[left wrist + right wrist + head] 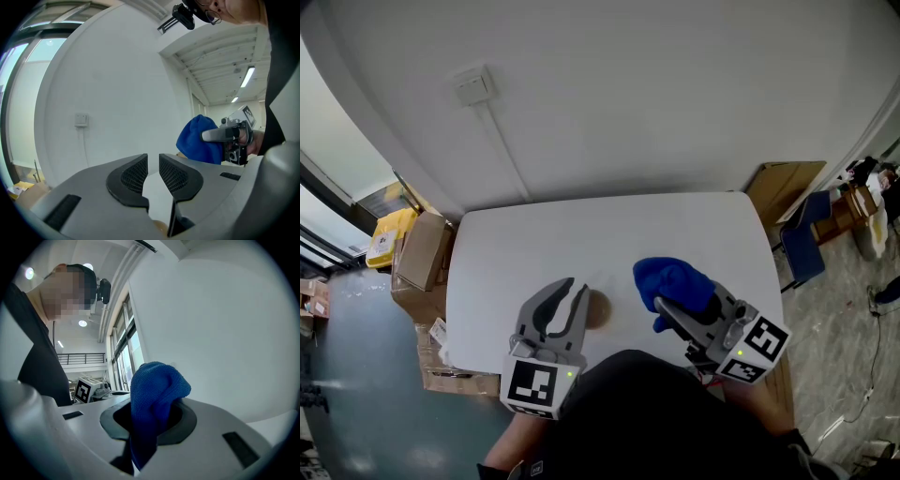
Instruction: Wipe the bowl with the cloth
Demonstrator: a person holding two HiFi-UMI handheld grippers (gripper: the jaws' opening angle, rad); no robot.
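- the small brown bowl sits on the white table, partly hidden under the left gripper tip
- the blue cloth is just right of it, bunched up and clamped tight in the right gripper
- left gripper's jaws are only a narrow gap apart, with nothing between the pads
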